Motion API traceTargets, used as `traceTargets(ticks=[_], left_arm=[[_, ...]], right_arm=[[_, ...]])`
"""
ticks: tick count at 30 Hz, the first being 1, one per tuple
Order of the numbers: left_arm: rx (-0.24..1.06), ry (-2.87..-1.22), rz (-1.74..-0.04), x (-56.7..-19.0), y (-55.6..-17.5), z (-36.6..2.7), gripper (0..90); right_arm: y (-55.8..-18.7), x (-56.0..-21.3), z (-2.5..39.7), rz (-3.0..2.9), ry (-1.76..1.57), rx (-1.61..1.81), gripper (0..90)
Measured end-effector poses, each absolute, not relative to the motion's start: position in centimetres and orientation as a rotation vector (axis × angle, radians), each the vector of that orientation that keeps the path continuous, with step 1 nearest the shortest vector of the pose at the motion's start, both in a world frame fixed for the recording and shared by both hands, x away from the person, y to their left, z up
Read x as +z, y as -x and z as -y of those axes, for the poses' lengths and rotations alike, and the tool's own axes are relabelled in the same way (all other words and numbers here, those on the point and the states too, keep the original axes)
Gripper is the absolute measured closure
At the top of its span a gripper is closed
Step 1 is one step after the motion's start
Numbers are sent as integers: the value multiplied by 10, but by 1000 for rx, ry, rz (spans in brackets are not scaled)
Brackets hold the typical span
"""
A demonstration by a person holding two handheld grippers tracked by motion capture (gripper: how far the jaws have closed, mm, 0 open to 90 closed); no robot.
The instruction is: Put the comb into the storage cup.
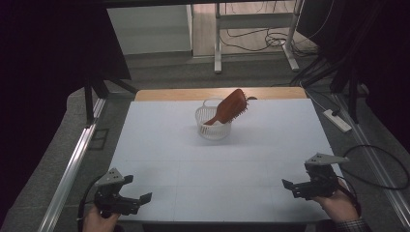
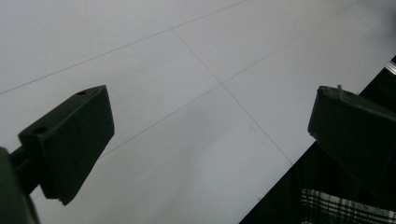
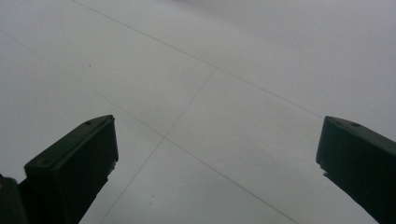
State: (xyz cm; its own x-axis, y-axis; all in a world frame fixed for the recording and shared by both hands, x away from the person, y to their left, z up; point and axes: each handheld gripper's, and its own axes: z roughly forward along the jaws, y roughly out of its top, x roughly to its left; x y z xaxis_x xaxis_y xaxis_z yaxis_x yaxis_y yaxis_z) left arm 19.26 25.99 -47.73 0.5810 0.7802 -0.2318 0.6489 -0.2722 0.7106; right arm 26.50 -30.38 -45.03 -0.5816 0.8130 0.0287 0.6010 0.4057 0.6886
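We noted both pairs of black jaws standing wide apart with nothing between them: in the left gripper view and the right gripper view alike, bare white table surface with thin seam lines showed between the pads. In the high view the left gripper point(image 1: 136, 188) sat at the near left corner of the white rectangular table point(image 1: 159, 145), the right gripper point(image 1: 290, 189) at the near right corner, each held low over the surface and pointing inward toward the other, well apart. Outward from both, toward the far middle of the table, stood the small white slatted plastic basket point(image 1: 211, 126), upright, and in it the reddish-brown oval-headed hairbrush point(image 1: 230, 106), handle end down inside the basket and head rising out over the rim. Its long axis ran tilted, from lower left at the handle to upper right at the head, so the head leaned toward the person's right and the far edge. We judged the right gripper somewhat better placed: the exposed head lay on its side, though neither gripper was near. Any reach would have to go forward and inward, meeting the brush across its tilted axis above the basket rim.
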Motion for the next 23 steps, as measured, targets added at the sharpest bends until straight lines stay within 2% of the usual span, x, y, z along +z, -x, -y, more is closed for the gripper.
traceTargets(ticks=[23], left_arm=[[197,-1997,-1143,-478,-193,-260,11]], right_arm=[[-248,-449,322,-2317,-1285,926,0]])
